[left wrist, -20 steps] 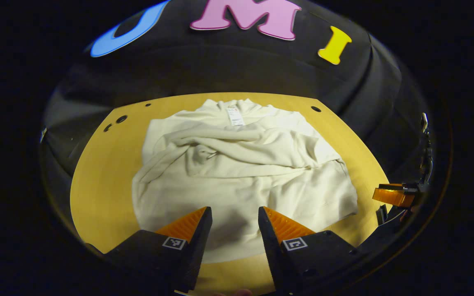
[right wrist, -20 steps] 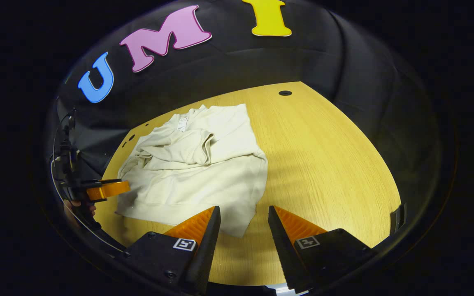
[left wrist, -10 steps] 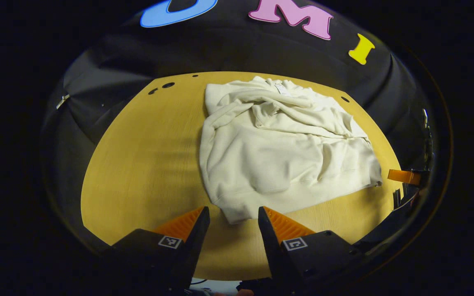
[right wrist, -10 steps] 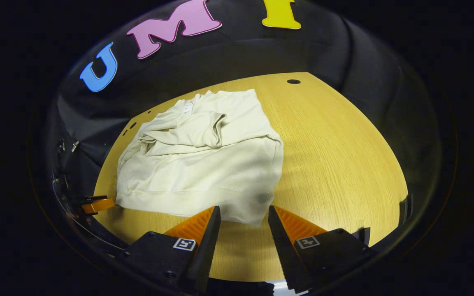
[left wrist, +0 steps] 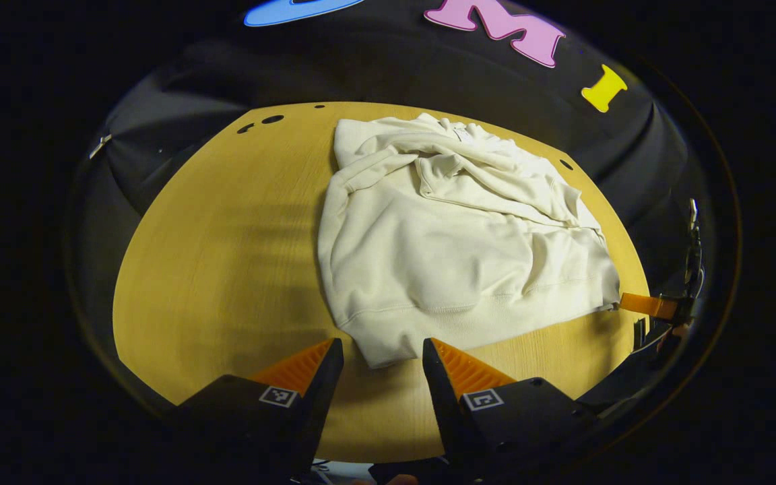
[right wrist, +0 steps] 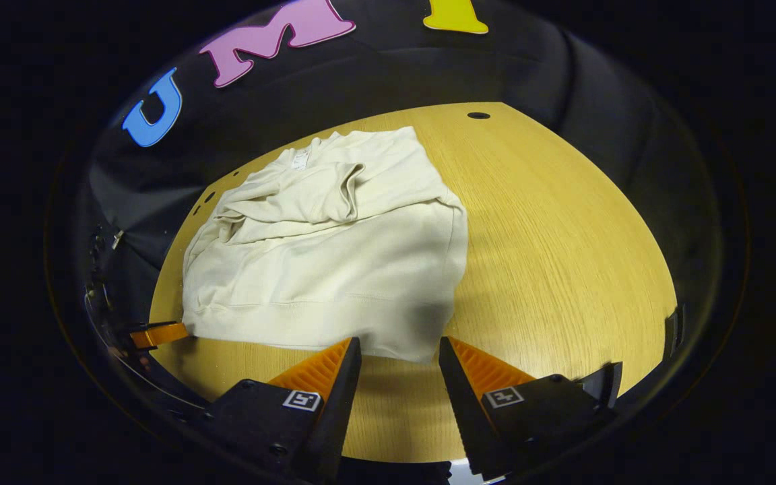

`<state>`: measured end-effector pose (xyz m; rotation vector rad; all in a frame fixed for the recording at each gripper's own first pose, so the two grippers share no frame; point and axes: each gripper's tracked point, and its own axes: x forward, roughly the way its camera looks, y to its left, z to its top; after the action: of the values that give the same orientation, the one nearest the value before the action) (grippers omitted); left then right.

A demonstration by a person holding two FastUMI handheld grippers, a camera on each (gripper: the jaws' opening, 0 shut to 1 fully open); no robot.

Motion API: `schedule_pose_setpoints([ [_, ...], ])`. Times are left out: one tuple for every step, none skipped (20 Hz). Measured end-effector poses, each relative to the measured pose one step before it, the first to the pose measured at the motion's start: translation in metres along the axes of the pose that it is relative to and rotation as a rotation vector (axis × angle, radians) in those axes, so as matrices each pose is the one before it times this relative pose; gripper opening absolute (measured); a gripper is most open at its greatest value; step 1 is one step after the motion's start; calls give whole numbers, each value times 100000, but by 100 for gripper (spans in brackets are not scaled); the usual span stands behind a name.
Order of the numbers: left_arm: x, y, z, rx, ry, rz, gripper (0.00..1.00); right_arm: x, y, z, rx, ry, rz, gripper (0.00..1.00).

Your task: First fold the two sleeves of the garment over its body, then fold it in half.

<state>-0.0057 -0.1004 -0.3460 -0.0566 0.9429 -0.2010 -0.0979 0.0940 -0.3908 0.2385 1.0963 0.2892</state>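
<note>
A cream sweatshirt (left wrist: 455,249) lies flat on the wooden table (left wrist: 226,256), both sleeves folded across its chest near the collar. Its hem faces me. My left gripper (left wrist: 381,360) stands open just in front of the hem's left corner (left wrist: 378,350), fingers apart with nothing between them. In the right gripper view the same sweatshirt (right wrist: 334,249) shows, and my right gripper (right wrist: 398,360) is open in front of the hem's right corner (right wrist: 408,347). The other gripper's fingertip (right wrist: 159,333) shows at the far hem corner in the right gripper view; likewise one fingertip (left wrist: 647,304) in the left gripper view.
The table (right wrist: 563,256) has bare wood to the right of the sweatshirt and several small holes (left wrist: 270,120) near its back edge. Black booth cloth (left wrist: 388,67) closes off the back and sides.
Both grippers have drawn back and apart from over the garment to its two hem corners, then lowered slightly toward the hem. The sweatshirt has not moved.
</note>
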Motion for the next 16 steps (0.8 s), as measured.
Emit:
schedule_pose_setpoints([
  [179, 5, 30, -444, 717, 31, 74, 386, 66, -64, 670, 773, 333, 72],
  [147, -147, -15, -973, 1045, -248, 74, 303, -96, -128, 852, 928, 317, 73],
  [227, -321, 75, -1410, 803, -719, 75, 383, 53, -17, 628, 939, 319, 72],
  [152, -341, -49, -1426, 974, -695, 74, 168, -68, -164, 268, 759, 35, 72],
  [207, -188, -112, -1133, 981, 49, 74, 245, 27, -167, 113, 1085, -102, 73],
  [206, -90, -68, -716, 833, 204, 74, 324, -45, -87, -130, 1248, -127, 73],
  [177, 50, -12, -488, 733, 966, 74, 118, 84, 328, -96, -393, 143, 72],
  [-54, -23, 224, -42, -346, 647, 75, 308, 105, 105, -76, 486, 5, 72],
  [272, -61, -90, 269, 244, 392, 74, -112, 73, 224, 46, 196, 155, 72],
  [37, 211, -58, 863, 468, 2201, 74, 529, 90, 186, -287, 921, -268, 71],
  [252, 375, -14, 2058, 847, 2786, 75, 116, -84, 42, -914, 918, -1762, 71],
  [95, 38, 206, 2783, -774, 1699, 74, 144, -125, -92, -1806, 1570, -2135, 56],
  [427, -10, 13, 2291, -499, 2832, 74, 108, 94, 46, -2445, 834, -2594, 69],
  [160, -61, 145, 1107, -1462, 2114, 80, 635, 177, 768, -3660, 772, -3189, 68],
  [-27, -89, 67, -2230, -2222, 1585, 81, 134, -25, -60, -4304, -44, -3699, 68],
  [-65, -145, 97, -2519, -1963, 679, 82, 80, 425, 276, -3255, -1465, -1607, 68],
])
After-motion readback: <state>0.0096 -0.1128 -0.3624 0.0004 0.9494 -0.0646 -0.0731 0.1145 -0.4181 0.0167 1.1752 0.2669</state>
